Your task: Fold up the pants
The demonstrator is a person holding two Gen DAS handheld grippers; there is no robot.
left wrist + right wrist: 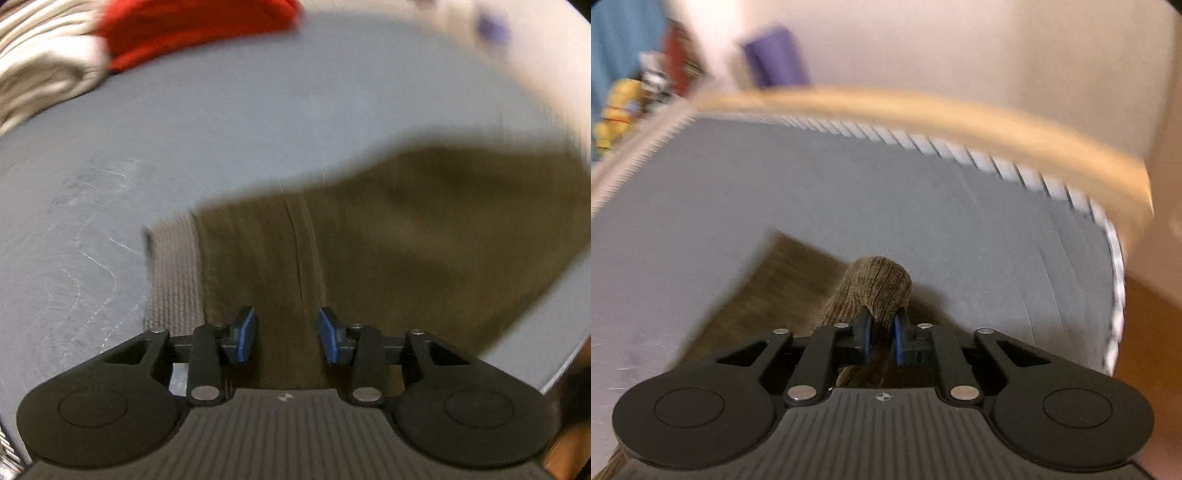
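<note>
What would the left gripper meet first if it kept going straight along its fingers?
Most likely the olive pants spread on the grey table; the left gripper is open above them, though depth is unclear.

worktop (849, 177): grey mat, scuffed, pale wooden rim along its far edge
wall (960, 48): plain cream, right behind the worktop
floor (1152, 325): orange-brown wood, right of the worktop

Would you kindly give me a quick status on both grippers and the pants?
Left gripper open above olive pants, nothing held. Right gripper shut on ribbed cuff. Pants flat on grey table; nothing in the way.
</note>
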